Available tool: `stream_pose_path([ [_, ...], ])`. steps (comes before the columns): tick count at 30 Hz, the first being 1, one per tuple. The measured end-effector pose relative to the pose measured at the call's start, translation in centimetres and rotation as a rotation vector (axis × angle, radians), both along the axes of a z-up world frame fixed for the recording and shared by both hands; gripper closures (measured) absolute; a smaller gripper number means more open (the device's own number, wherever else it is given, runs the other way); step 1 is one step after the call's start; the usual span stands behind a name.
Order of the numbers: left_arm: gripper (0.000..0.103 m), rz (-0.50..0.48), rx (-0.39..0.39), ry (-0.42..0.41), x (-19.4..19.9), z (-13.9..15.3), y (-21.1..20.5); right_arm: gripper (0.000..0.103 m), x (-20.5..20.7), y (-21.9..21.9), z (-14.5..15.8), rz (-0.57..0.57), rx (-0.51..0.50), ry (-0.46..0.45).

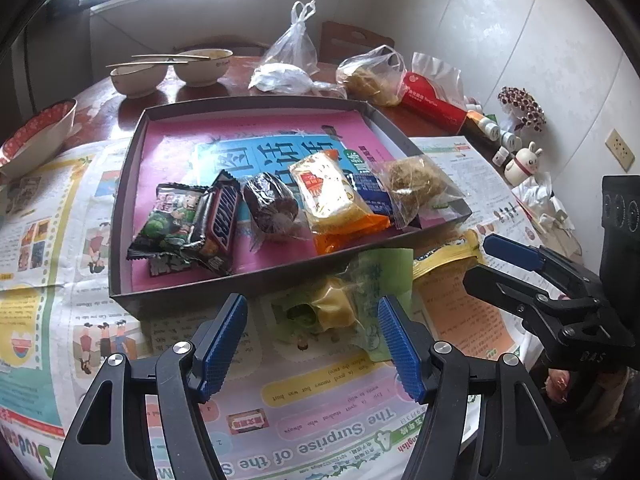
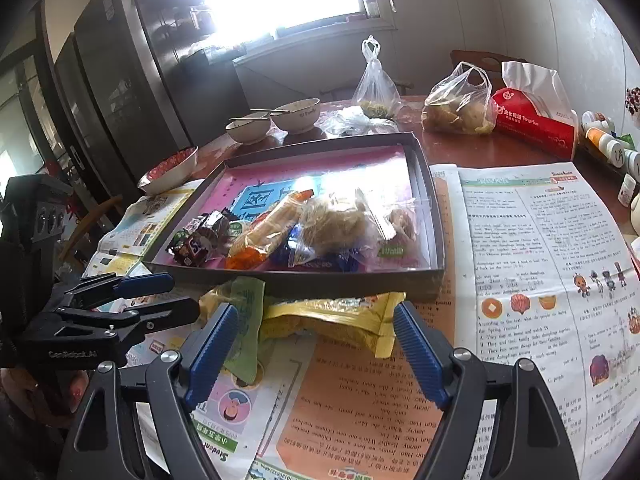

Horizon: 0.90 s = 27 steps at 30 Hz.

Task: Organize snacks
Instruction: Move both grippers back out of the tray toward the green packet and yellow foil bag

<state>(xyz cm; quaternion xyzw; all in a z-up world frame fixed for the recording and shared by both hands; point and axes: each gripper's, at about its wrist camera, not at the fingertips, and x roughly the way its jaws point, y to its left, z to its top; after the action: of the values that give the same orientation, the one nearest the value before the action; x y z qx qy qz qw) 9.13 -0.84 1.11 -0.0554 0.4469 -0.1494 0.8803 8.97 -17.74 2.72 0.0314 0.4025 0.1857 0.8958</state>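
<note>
The left claw (image 1: pixel 312 340) is hanging open and empty over the green-wrapped pastry (image 1: pixel 344 304), which is lying on the newspaper just outside the near wall of the shallow box (image 1: pixel 128 216). The right claw (image 2: pixel 316 348) is gaping open too, gripping nothing, above the yellow snack pouch (image 2: pixel 336 320), which is resting against that same wall. Inside the box, a seaweed packet (image 1: pixel 168 220), a Snickers bar (image 1: pixel 220 220), a chocolate cake (image 1: pixel 270 208), an orange-wrapped cake (image 1: pixel 336 204) and a clear-bagged puff (image 1: pixel 412 188) are already lying in a row. I judge sorting mostly done, with these two packets remaining on the counter.
</note>
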Motion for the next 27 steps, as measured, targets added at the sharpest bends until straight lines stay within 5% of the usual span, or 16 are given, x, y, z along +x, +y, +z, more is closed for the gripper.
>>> stream_pose_path([
  [27, 0.033, -0.015, -0.007, 0.036, 1.4, -2.2, -0.9, 0.024, 1.5, -0.9, -3.5, -0.008, 0.083, 0.139],
])
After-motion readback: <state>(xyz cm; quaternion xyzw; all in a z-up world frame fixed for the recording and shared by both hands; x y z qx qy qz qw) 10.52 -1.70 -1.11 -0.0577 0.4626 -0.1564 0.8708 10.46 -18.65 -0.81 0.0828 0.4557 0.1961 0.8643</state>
